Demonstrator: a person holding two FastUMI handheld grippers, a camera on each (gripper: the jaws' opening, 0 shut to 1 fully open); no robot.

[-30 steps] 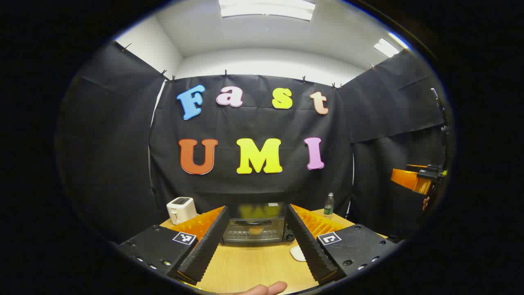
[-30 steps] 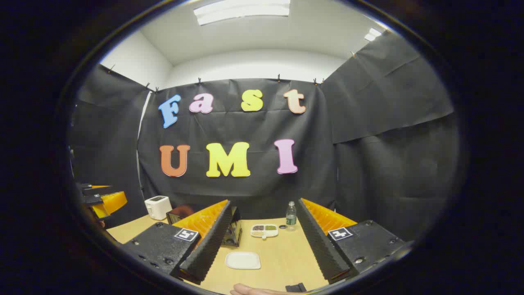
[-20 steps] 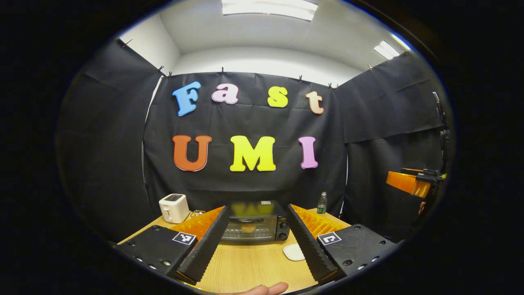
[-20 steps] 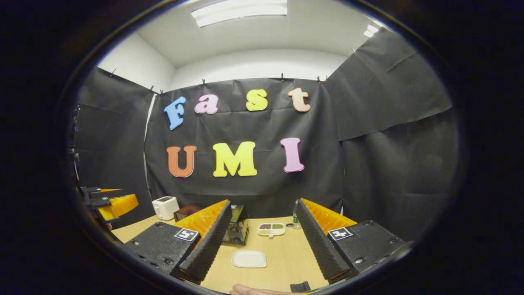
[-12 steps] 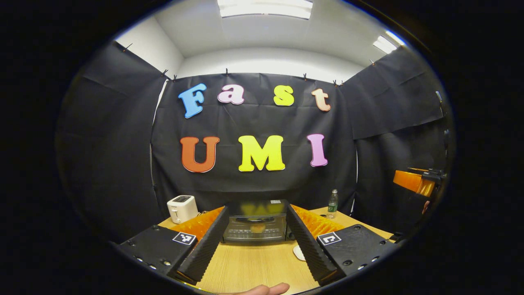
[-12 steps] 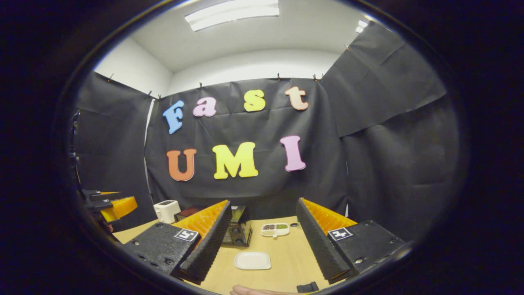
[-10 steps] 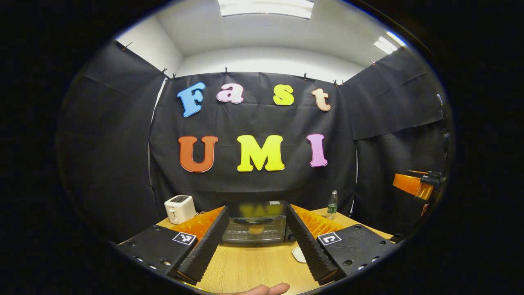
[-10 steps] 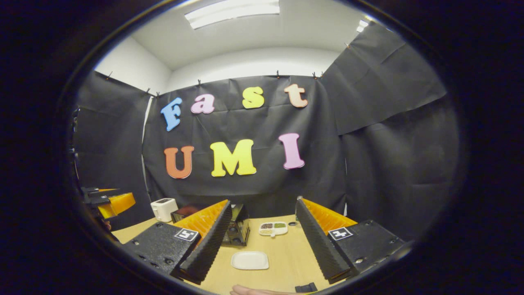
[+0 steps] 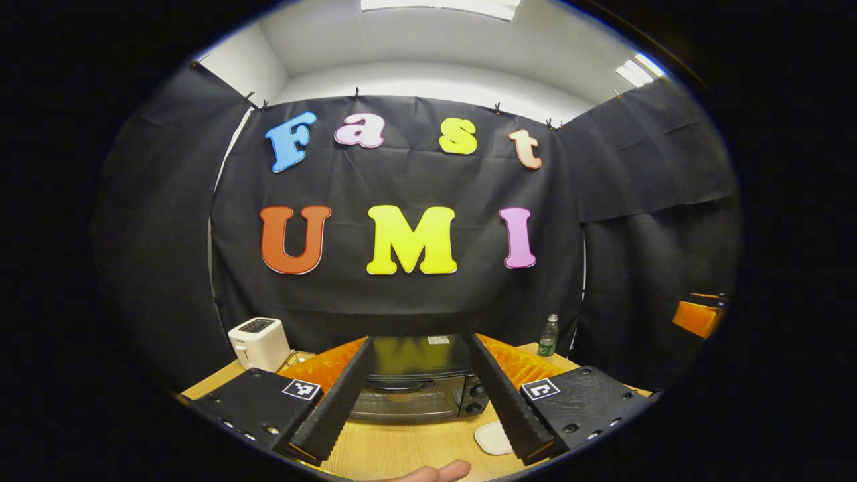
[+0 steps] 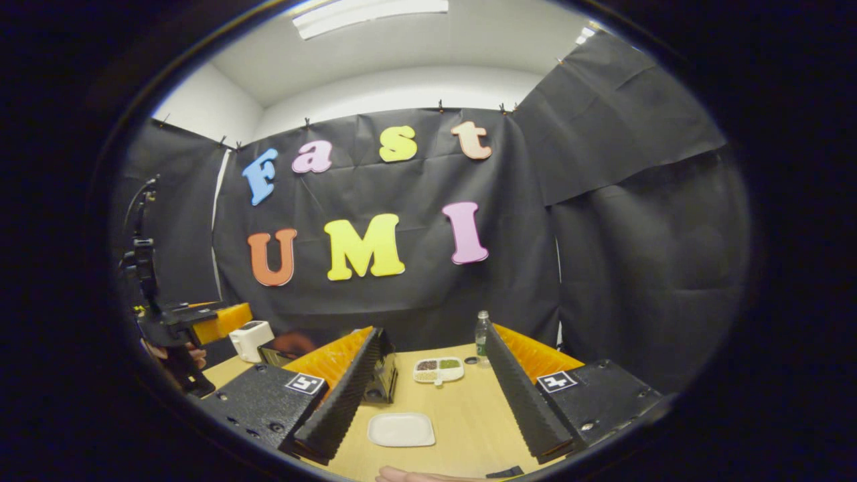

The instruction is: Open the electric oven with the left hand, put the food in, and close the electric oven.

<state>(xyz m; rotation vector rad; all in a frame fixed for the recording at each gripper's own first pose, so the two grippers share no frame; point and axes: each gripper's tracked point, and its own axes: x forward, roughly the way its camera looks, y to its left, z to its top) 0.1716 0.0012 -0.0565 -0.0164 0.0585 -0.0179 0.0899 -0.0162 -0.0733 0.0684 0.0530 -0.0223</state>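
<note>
While the oven (image 9: 415, 385) sits shut at the back of the desk (image 10: 462, 415), no step looks done: the left tool (image 9: 418, 402), wide open and empty, faces its door, and the right tool (image 10: 435, 402), likewise spread and empty, hovers over a bare plate (image 10: 401, 429).

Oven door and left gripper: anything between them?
Nothing: in the left gripper view, bare table runs from the open left gripper to the shut oven.
</note>
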